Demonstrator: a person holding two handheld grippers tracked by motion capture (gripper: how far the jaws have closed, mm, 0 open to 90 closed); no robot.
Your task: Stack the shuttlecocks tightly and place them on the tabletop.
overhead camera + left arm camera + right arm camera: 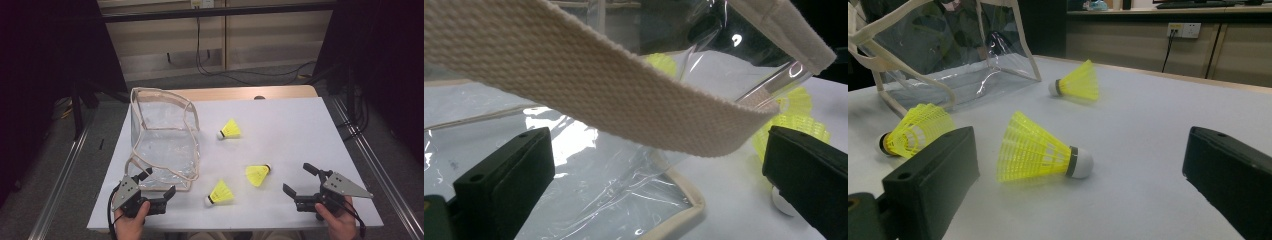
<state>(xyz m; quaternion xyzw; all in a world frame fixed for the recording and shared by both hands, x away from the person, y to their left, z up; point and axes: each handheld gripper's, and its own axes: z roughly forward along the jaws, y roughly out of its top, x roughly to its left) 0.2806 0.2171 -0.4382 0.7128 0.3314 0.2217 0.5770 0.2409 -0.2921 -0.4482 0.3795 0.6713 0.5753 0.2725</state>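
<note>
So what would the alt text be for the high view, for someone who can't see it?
Three yellow shuttlecocks lie on a white table beside a clear bag with cream straps. A person's hands hold two open black grippers at the near edge: the left gripper at the bag's corner, the right gripper near the shuttlecocks.

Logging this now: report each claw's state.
Left claw: open, holding nothing, at the clear bag.
Right claw: open, holding nothing, facing a yellow shuttlecock.

White worktop (300,130), on which we see a clear bag (162,145) with cream trim at left and three yellow shuttlecocks (230,130) (258,174) (220,193) lying apart near centre.
</note>
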